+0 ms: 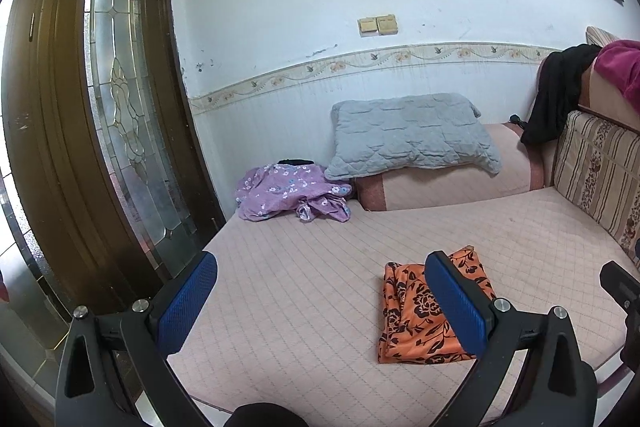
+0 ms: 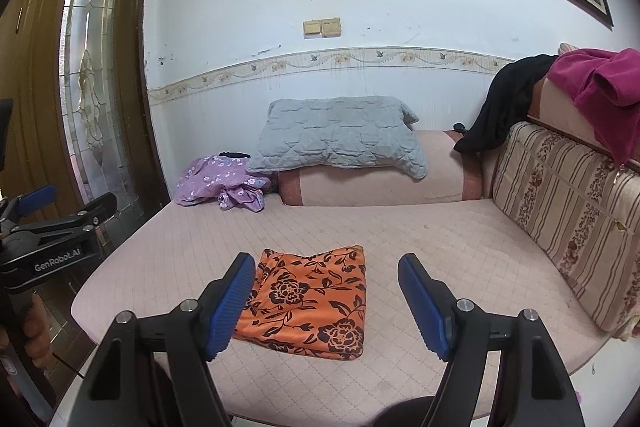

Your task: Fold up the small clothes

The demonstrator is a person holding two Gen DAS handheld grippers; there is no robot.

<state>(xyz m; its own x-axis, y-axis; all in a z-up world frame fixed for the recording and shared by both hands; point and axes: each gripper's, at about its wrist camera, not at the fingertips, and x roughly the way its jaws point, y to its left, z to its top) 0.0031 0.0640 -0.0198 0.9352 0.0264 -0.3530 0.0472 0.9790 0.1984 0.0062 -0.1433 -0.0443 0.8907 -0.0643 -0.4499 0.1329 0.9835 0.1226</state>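
Note:
An orange cloth with black flowers (image 1: 416,315) lies folded flat on the pink quilted mattress (image 1: 300,267); it also shows in the right wrist view (image 2: 312,303). A crumpled purple flowered garment (image 1: 288,195) lies at the far left corner of the mattress, also in the right wrist view (image 2: 224,185). My left gripper (image 1: 320,303) is open and empty, held above the mattress left of the orange cloth. My right gripper (image 2: 326,303) is open and empty, held over the orange cloth. The left gripper shows at the left edge of the right wrist view (image 2: 60,223).
A grey quilted pillow (image 1: 412,135) rests on a pink bolster (image 1: 452,179) at the wall. A striped back cushion (image 2: 568,211) stands on the right, with black (image 2: 504,103) and magenta (image 2: 600,83) clothes draped above. A wooden glass door (image 1: 100,107) is at the left.

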